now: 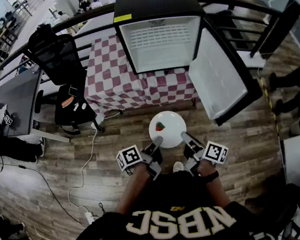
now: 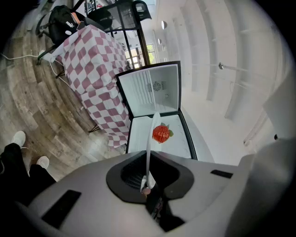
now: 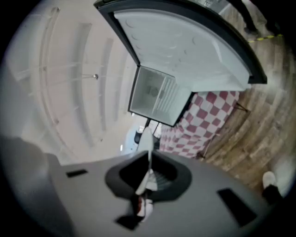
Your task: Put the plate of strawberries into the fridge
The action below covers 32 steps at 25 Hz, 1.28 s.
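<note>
So the round white plate [image 1: 172,134] with one red strawberry [image 1: 159,126] is pinched at its rim by the left gripper [image 1: 156,144] and right gripper [image 1: 187,138], held in front of the open black mini fridge [image 1: 161,43].

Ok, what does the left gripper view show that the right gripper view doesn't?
Only the left gripper view: the strawberry on the white plate, and a black office chair. Only the right gripper view: a yellow strip on the floor. Both: the plate's rim edge-on, clamped by the left hand-held gripper or right hand-held gripper, the open fridge, the checkered tablecloth.
</note>
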Each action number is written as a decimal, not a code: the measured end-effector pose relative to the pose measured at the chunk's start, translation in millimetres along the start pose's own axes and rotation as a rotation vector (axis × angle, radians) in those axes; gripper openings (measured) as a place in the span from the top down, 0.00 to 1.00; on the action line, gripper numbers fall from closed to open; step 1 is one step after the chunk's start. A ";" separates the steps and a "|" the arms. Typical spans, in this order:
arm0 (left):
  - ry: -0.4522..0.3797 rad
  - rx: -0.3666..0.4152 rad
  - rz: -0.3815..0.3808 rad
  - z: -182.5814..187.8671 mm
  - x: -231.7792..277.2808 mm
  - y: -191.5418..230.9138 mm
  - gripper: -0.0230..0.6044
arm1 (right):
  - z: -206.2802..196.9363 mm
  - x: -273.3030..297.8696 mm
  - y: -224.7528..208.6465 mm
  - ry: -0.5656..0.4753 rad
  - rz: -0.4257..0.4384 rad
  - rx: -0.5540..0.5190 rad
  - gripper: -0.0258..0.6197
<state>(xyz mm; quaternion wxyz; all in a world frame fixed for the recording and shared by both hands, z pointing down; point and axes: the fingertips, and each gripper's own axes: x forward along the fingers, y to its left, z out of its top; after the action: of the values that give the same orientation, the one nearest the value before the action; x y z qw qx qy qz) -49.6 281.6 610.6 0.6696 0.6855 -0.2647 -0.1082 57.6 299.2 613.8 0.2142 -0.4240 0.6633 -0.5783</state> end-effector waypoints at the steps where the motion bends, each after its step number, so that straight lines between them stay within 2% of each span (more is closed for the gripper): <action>1: 0.000 -0.003 0.003 -3.7 3.1 -1.9 0.91 | 2.9 -3.4 0.2 -0.001 -0.001 0.001 0.91; 6: -0.018 0.005 0.013 -16.6 13.2 -9.3 0.91 | 15.4 -13.2 1.5 -0.012 0.002 -0.020 0.91; 9: -0.057 -0.007 0.039 -17.3 12.4 -1.8 0.91 | 20.6 -6.5 10.9 0.007 0.049 -0.078 0.91; 12: -0.087 -0.005 0.056 -15.0 5.9 -2.9 0.91 | 17.1 -2.5 15.0 0.034 0.084 -0.088 0.91; 15: -0.090 0.016 0.068 -14.1 5.5 -3.2 0.91 | 14.6 -2.4 9.6 0.042 0.097 -0.047 0.91; 20: -0.079 -0.015 0.066 -10.9 19.0 0.7 0.91 | 22.3 3.4 -7.3 0.030 0.058 0.078 0.91; 26: -0.037 -0.007 0.060 21.4 51.8 13.3 0.91 | 46.4 30.2 -21.2 0.022 0.003 0.066 0.91; 28: -0.025 -0.017 0.051 37.1 64.2 12.3 0.91 | 61.1 45.7 -20.4 0.009 0.012 0.040 0.91; 32: -0.014 -0.010 0.013 78.2 90.8 -0.4 0.91 | 93.0 78.2 -11.1 -0.020 -0.026 0.038 0.91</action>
<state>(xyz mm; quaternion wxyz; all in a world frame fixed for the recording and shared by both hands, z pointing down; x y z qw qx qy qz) -12.9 168.2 622.6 0.6717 0.6798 -0.2733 -0.1100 90.2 181.7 618.2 0.2210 -0.4341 0.6444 -0.5894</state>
